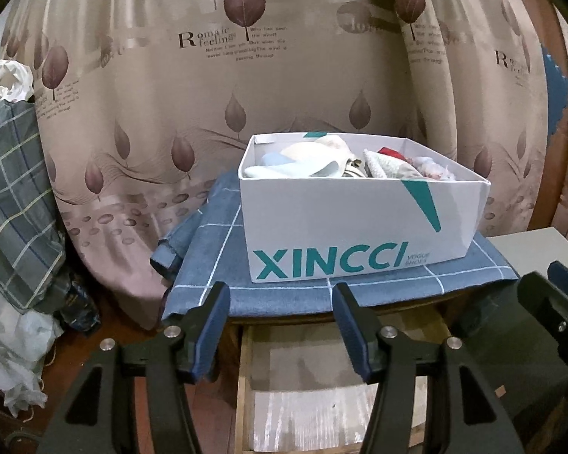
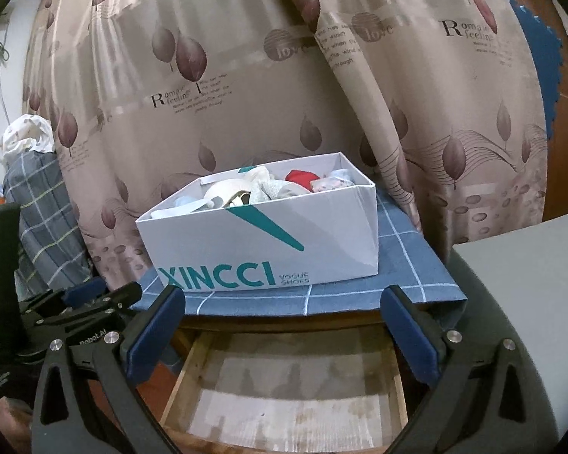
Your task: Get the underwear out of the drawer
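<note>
The drawer is pulled out under the tabletop, wooden sides with a pale, stained lining, and I can't spot any underwear lying in it. Underwear-looking fabric is up in the white XINCCI shoe box instead: a jumble of pale blue, cream, red and patterned pieces. That box sits on a blue checked cloth draped over the table, right above the drawer. Behind it hangs a beige curtain with brown leaves and "Romantic feelings" print. Plaid bedding is heaped on the left, a grey box on the right. Left gripper and right gripper both hover over the drawer, jaws spread wide, holding nothing
</note>
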`<state>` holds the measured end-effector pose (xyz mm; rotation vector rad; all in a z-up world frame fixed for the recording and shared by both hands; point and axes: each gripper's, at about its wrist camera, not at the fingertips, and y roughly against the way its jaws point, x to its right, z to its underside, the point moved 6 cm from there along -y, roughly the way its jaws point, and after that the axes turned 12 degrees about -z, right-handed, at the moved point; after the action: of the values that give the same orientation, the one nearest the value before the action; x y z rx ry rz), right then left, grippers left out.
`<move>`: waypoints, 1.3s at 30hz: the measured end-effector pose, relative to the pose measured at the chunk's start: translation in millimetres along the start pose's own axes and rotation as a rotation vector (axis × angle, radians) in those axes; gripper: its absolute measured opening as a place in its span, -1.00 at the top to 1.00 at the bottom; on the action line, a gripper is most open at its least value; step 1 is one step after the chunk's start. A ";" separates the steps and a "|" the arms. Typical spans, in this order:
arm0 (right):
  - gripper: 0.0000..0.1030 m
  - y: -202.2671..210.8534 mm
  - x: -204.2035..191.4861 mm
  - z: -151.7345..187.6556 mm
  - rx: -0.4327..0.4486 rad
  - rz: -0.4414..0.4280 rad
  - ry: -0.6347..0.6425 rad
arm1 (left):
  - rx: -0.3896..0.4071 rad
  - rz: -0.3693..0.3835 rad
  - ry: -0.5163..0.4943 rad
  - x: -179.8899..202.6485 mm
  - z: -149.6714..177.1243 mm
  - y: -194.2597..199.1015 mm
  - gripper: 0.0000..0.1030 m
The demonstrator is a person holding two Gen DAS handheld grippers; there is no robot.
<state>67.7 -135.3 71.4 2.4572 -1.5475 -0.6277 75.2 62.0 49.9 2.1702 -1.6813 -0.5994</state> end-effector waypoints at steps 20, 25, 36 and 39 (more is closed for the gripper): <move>-0.99 -10.5 8.5 22.4 -0.060 -0.006 0.001 | 0.079 0.036 -0.020 1.3 -5.6 10.5 -0.12; -0.99 -11.1 8.4 22.5 -0.062 -0.010 0.011 | 0.047 0.024 -0.049 2.0 -6.6 8.4 -0.12; -0.99 -11.8 12.3 22.8 -0.060 -0.006 0.006 | 0.117 0.001 -0.032 -10.7 -18.4 29.4 -0.45; -0.99 -13.3 10.9 23.8 -0.066 -0.012 0.016 | 0.126 -0.005 -0.041 -10.1 -19.6 31.9 -0.47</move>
<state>72.3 -137.2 42.5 2.4190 -1.4836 -0.6484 56.7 63.9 83.9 2.2636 -1.7802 -0.5562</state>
